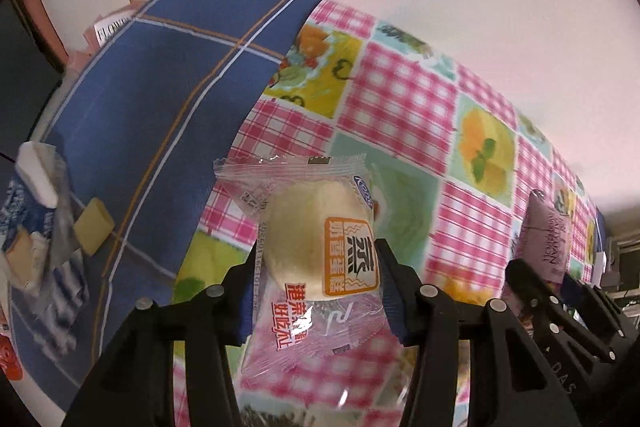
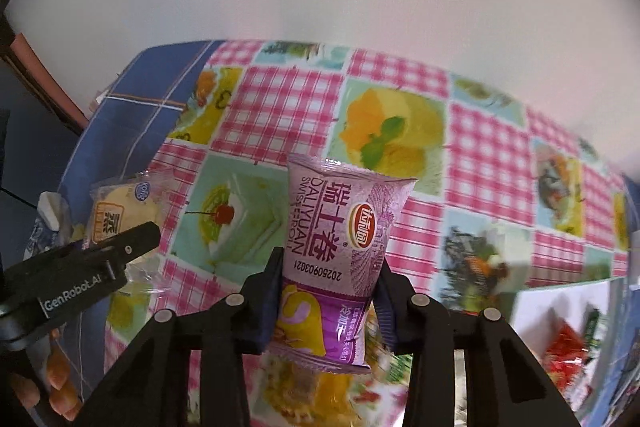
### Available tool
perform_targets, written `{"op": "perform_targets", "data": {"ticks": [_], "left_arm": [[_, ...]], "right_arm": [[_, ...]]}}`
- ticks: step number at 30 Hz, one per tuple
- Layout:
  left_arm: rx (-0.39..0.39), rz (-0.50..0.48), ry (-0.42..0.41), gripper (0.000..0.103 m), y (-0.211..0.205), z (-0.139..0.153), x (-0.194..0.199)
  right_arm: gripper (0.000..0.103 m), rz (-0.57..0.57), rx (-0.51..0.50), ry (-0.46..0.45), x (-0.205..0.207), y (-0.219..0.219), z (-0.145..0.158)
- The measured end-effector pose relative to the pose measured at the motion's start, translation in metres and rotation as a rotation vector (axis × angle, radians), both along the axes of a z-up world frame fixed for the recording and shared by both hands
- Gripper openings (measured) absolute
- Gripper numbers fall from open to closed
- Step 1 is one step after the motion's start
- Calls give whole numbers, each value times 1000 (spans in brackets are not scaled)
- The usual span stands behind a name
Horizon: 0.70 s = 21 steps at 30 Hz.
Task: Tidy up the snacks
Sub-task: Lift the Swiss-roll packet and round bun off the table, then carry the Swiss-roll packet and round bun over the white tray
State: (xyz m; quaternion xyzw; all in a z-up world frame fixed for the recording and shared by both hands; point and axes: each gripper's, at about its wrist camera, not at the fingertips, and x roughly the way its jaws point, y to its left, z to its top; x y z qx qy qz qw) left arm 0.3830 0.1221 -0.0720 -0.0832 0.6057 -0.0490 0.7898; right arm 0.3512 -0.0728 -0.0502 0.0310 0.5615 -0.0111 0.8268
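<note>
Pink gingham tablecloth [image 2: 472,143] with yellow and green dessert squares, navy cloth [image 1: 160,99] lined white and orange, purple roll pack [image 2: 340,227], pale cake [image 1: 312,239] with orange label, black grippers [image 1: 318,291]

I read "DALIYUAN SWISS ROLL", 瑞士卷 and the code 2025090321 on the purple swiss roll packet [image 2: 336,251]. The steamed cake packet [image 1: 316,251] carries 蒸 in an orange label. The left gripper's arm [image 2: 80,283] bears "GenRobot.AI".
</note>
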Motion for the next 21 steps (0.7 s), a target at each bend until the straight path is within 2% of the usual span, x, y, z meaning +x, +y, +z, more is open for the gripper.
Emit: {"op": "perform_targets", "data": {"ticks": [5,11,21], "left_arm": [[-3,-10,-30,53,-18,26,-20],[-2,-52,-72,53,-52,48,-59],[-121,-64,-69,53,-113,48,-116]], "right_arm": [[43,-17,-28,-17,-29,-17,25],[43,-60,-31,-26,-69,-46,35],[43,-161,-24,-48,-134,-93,28]]}}
